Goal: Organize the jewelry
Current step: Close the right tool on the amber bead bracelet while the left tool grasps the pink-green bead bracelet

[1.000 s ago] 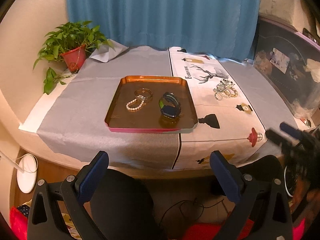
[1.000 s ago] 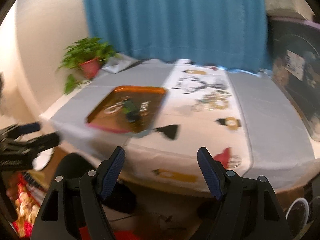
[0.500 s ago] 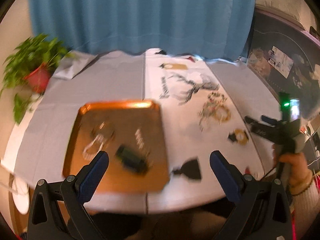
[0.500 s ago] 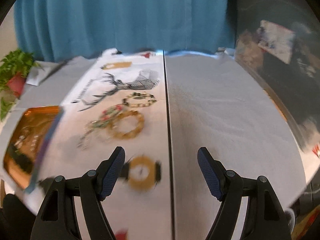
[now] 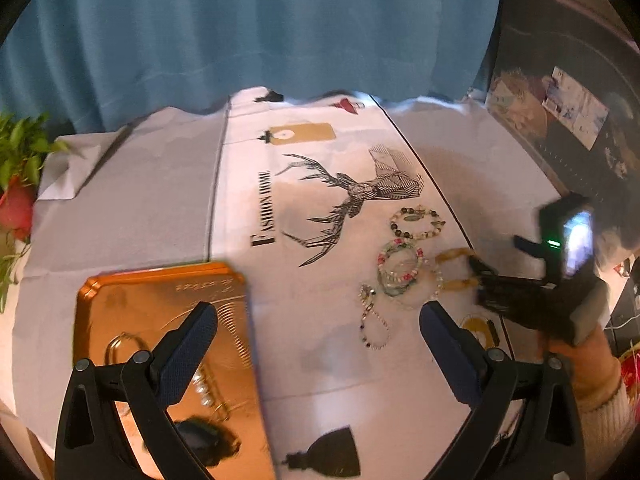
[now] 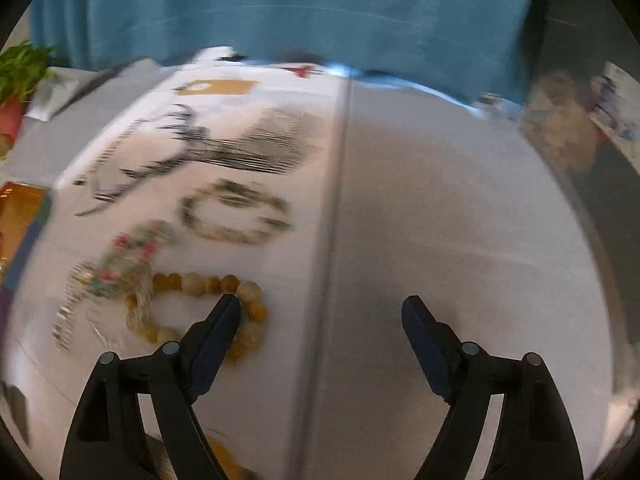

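1. On the white runner of the tablecloth [image 5: 304,344], four bracelets lie in a loose cluster to the right of the printed deer [image 5: 352,196].
2. The amber bead bracelet [image 6: 208,308] lies nearest the right gripper [image 6: 320,312]; the left fingertip [image 6: 226,312] stands over the ring's right side, while the right fingertip hangs over bare grey cloth, well apart from any bead.
3. The right gripper's jaws have just been opening and stand wide, with nothing between them but the cloth and the bracelet's right-hand edge; nothing is gripped.
4. Just left of the amber ring lies a pink-and-green bead bracelet [image 5: 400,268], touching or overlapping it; beyond both sits a dark-and-pale bead bracelet [image 5: 418,222], apart from the others.
5. A thin chain bracelet [image 5: 372,320] trails toward the near edge from the pink-and-green one.
6. The left gripper [image 5: 318,332] hovers with its jaws spread wide and empty, above bare runner between the orange tray [image 5: 160,300] and the cluster.
7. Inside the tray, partly hidden by the left finger, a thin bangle [image 5: 120,346] and a dark blurred object [image 5: 208,436] can be seen.
8. At the right edge of the left view, a hand [image 5: 580,360] holds the right gripper.
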`<state>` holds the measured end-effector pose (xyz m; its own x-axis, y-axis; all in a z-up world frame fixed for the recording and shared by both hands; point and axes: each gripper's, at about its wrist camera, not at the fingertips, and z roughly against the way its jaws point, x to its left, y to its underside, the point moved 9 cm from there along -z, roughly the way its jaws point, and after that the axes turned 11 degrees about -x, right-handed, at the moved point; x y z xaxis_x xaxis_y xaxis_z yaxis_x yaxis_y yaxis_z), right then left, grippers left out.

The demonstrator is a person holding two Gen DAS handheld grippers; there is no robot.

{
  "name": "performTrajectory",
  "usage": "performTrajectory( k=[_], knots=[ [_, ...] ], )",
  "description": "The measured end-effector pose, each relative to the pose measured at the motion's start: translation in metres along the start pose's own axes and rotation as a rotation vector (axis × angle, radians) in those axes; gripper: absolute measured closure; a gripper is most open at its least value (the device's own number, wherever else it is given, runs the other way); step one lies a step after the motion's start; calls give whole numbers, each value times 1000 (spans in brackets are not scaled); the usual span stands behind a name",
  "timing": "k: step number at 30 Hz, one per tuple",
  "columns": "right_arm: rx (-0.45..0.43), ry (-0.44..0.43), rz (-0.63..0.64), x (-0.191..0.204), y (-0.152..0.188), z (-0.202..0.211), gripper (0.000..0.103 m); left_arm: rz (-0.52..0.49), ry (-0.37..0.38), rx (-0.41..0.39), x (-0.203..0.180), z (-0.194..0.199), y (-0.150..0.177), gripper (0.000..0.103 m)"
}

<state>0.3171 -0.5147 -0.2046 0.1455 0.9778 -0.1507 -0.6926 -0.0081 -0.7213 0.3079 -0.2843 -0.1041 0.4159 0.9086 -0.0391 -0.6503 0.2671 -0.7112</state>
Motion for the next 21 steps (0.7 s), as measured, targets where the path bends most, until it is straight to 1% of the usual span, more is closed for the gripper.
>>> performTrajectory(
  k=[1,3,6,9,12,13,14,15,19,20,21],
  knots=[
    [-2,41,-11,-16,5,3,21,1,8,9,-3,-6,-1,3],
    [0,73,-58,-43,16,9,20,7,45,37,-12,-24,-1,3],
    [6,30,-149,-64,31,15,20,14,88,92,-26,-51,-2,3],
    [-8,11,-170,-68,36,18,19,40,131,175,-38,-85,1,3],
    [-18,14,-178,-69,38,18,17,67,151,261,-43,-116,6,8],
    [-18,11,-182,-69,38,17,17,73,156,278,-44,-122,8,10],
    [-16,6,-185,-70,38,17,17,78,155,291,-45,-128,8,12],
    [-16,4,-187,-71,39,17,16,83,154,304,-45,-135,9,12],
    [-16,1,-183,-73,38,15,15,89,142,316,-44,-145,9,13],
    [-16,1,-184,-73,38,15,15,85,143,309,-45,-145,8,16],
    [-16,1,-184,-73,38,15,15,79,143,311,-46,-145,7,23]
  ],
)
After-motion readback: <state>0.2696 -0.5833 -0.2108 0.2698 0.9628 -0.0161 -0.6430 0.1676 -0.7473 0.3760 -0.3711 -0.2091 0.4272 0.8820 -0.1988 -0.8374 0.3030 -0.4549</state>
